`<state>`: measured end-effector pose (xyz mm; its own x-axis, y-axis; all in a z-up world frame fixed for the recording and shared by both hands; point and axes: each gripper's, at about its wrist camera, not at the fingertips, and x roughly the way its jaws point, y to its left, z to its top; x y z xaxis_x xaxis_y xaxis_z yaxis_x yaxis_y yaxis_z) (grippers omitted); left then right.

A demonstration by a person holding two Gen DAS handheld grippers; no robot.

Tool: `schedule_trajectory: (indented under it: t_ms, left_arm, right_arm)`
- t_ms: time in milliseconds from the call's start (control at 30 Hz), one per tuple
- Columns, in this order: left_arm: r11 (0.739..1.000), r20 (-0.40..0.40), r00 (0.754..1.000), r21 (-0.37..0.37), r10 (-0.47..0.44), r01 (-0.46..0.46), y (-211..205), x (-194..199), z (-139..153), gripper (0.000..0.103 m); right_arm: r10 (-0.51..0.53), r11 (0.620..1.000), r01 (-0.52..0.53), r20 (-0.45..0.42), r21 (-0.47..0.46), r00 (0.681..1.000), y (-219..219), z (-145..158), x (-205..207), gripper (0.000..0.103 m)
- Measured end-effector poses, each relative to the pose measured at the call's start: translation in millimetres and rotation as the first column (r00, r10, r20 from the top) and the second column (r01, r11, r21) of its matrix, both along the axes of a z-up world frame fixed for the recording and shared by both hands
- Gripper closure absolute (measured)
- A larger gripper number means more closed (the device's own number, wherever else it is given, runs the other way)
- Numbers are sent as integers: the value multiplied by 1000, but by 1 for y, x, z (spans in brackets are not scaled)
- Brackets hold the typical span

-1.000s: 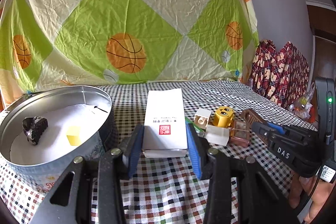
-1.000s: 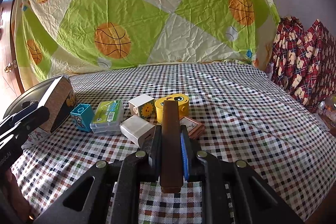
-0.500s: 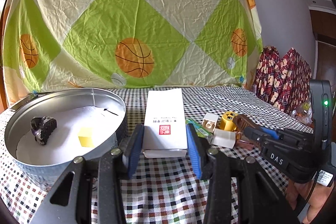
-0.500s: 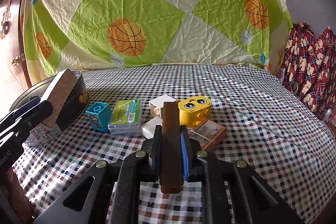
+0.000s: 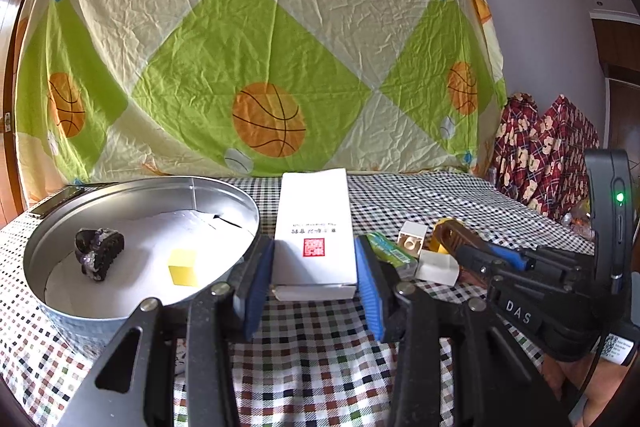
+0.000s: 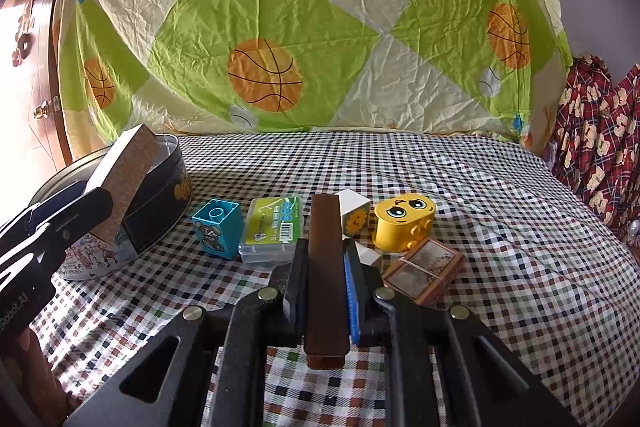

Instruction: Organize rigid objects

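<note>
Checked cloth [image 5: 304, 355] carries the round tin [image 5: 240, 203] at left, where the left gripper [image 5: 316, 283], clamping a white box [image 5: 316, 227], could clip its rim while the right gripper [image 6: 326, 267] pinches a brown bar [image 6: 326, 267].

A checkered cloth [image 6: 460, 187] carries a round tin [image 5: 72, 319], toy blocks [image 6: 218, 227] and cards [image 6: 424, 269].

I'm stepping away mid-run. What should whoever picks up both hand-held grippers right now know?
Left hand-held gripper: shut on the white box, held beside the round tin.
Right hand-held gripper: shut on a brown bar.
Done: a dark rock and a yellow cube lie in the tin.
Left: both held items, plus the blue block, green case, yellow face block and framed tile on the cloth.
</note>
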<state>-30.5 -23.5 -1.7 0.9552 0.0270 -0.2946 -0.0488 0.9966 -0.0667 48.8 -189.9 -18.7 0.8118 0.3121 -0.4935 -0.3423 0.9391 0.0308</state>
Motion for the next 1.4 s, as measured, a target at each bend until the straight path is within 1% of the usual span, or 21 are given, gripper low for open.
schedule_trajectory:
  t_ms: [367,667,1100,1400]
  left_arm:
    - [1000,30,999,11,26,-27,10,-7,1,63]
    - [999,48,998,12,42,-42,17,-12,0,63]
    - [998,56,996,-5,69,-69,29,-16,1,63]
    - [995,63,993,-6,97,-97,38,-19,0,63]
  right_arm:
    - [35,999,-35,7,0,999,17,0,-4,86]
    - [38,999,-39,28,15,999,20,2,-9,86]
    - [30,1000,-31,52,6,998,26,3,-14,86]
    - [64,998,-64,52,-5,997,41,3,-18,86]
